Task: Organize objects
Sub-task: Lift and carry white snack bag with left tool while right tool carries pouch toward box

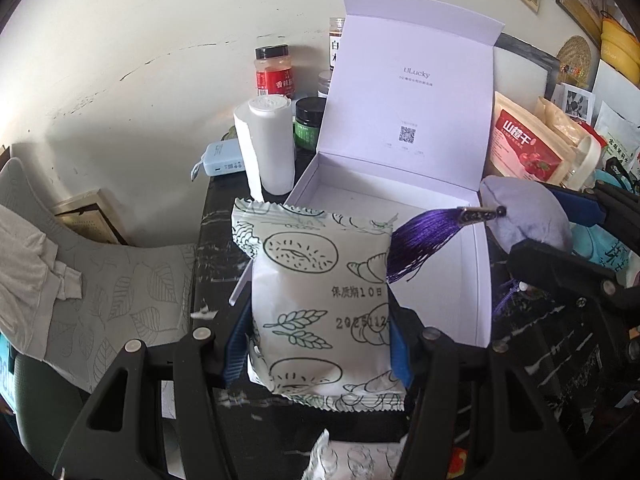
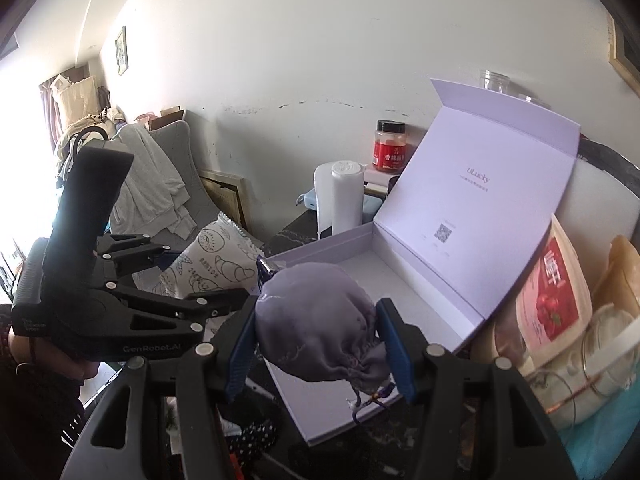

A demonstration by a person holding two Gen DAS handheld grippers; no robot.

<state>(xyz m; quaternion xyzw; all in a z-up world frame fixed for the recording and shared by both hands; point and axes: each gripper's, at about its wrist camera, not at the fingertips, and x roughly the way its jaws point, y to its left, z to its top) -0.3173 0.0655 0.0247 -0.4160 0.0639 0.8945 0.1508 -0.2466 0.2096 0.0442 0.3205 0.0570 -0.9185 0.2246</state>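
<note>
Where clutter crowds it, dark marbled tabletop (image 1: pixel 208 240) meets scuffed white wall (image 1: pixel 160 60).

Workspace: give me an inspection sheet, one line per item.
Surface: dark marbled tabletop, crowded.
Job's things: white box open, lid upright, inside bare; snack packet; purple pouch with tassel over the box.
Clutter: white bottle, red-label jar, green jar, blue power bank, red snack bag.
Grippers: left hand-held gripper shut on the packet; right hand-held gripper shut on the pouch.
Cables: nothing seen.
Surroundings: white wall, grey chair with cloth.
</note>
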